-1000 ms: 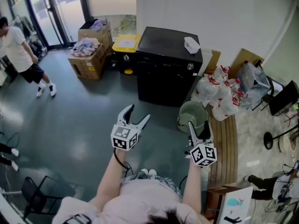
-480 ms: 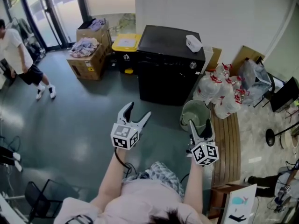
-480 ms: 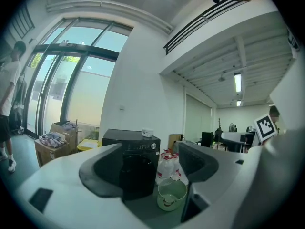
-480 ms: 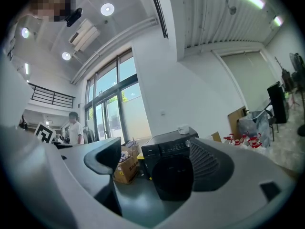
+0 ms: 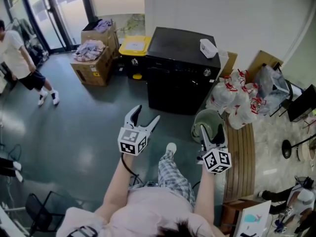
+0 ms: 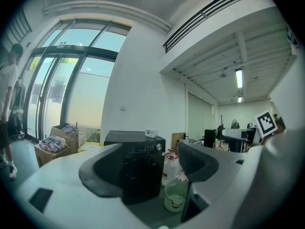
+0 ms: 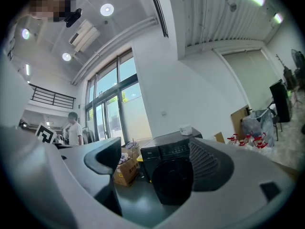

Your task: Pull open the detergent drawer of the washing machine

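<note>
We hold left gripper (image 5: 147, 115) and right gripper (image 5: 211, 132), jaws apart and empty, the right's just opened, facing the washing machine (image 5: 180, 78)

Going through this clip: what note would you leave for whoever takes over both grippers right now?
Left gripper: open, empty, short of the machine.
Right gripper: jaws just opened wide, nothing between them.
Washing machine: black, against the wall ahead; green bucket on the floor beside it.
Done: nothing; the machine's front looks flush, no drawer out.
Left: walk up, grip the detergent drawer, pull it open.
</note>
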`<state>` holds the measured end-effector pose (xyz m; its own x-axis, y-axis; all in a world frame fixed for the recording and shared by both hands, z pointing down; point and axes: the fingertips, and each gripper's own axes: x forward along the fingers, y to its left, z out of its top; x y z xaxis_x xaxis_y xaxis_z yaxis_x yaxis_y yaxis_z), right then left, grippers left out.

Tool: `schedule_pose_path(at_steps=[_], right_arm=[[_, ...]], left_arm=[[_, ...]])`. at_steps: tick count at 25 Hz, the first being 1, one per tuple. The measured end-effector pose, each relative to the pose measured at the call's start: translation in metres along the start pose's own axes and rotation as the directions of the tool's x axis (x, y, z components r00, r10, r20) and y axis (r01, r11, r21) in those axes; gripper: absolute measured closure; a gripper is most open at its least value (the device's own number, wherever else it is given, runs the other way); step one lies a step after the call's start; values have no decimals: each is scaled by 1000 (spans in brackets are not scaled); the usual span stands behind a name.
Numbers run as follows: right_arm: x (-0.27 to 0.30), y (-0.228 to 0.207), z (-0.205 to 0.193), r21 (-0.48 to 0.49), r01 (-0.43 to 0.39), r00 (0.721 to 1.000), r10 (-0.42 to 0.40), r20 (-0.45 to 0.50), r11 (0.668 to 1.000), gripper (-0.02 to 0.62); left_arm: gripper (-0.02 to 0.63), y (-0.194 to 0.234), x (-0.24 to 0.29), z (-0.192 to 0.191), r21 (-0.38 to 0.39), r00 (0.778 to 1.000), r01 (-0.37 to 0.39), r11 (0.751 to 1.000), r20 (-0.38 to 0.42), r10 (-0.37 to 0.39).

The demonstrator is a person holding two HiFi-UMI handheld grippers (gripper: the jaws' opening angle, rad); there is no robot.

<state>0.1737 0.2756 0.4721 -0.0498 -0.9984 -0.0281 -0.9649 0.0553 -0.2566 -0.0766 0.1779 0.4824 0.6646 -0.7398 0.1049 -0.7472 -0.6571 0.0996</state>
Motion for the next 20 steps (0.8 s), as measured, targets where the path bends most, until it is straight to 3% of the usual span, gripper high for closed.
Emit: schedule_pose_path(at_steps=[7, 20], right_arm=[[88, -35, 4, 6, -7, 1000, 7, 30, 1000, 153], [312, -91, 11, 3, -69, 997, 70, -24, 998, 153]], left_arm=[[250, 34, 75, 8, 53, 1000, -14, 998, 5, 13], [252, 133, 268, 27, 33, 997, -75, 997, -31, 76]])
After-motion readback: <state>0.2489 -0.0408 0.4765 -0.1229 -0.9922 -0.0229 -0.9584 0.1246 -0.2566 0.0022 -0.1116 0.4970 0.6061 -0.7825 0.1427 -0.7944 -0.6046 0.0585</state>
